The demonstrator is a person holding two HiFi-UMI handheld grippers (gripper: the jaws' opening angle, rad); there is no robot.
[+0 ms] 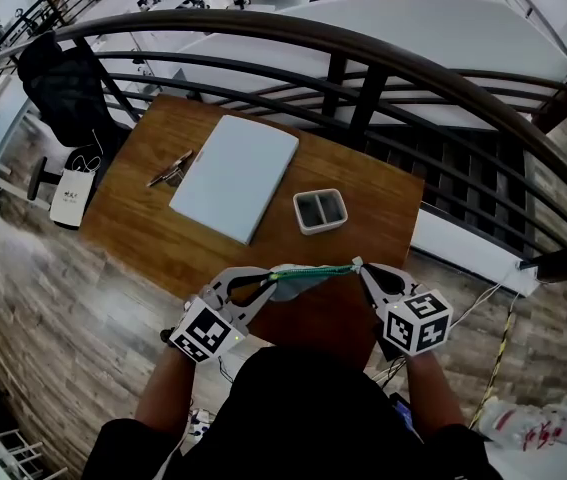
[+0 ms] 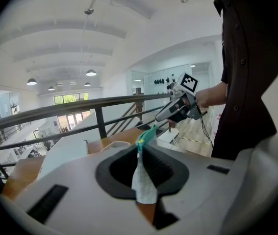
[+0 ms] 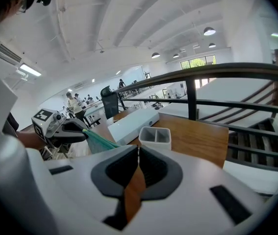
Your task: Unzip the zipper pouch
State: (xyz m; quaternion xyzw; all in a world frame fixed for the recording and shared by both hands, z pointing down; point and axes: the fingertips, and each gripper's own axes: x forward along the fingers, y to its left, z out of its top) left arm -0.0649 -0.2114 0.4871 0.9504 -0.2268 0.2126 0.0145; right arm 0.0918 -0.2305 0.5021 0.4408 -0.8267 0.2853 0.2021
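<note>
The pouch (image 1: 308, 276), pale fabric with a green zip along its top, hangs stretched between my two grippers above the wooden table's (image 1: 143, 218) near edge. My left gripper (image 1: 271, 279) is shut on the pouch's left end; in the left gripper view the pale fabric (image 2: 142, 180) is pinched between the jaws, with the green zip edge (image 2: 146, 136) at the tips. My right gripper (image 1: 359, 266) is shut at the zip's right end on a small pull, mostly hidden. In the right gripper view the green pouch (image 3: 98, 141) runs from the left gripper (image 3: 60, 127) toward my shut right gripper (image 3: 139, 149).
On the table lie a flat white box (image 1: 235, 175), a white two-compartment tray (image 1: 320, 210) and a small dark object (image 1: 171, 168) left of the box. A dark curved railing (image 1: 363, 53) runs behind the table. A person's body is close behind both grippers.
</note>
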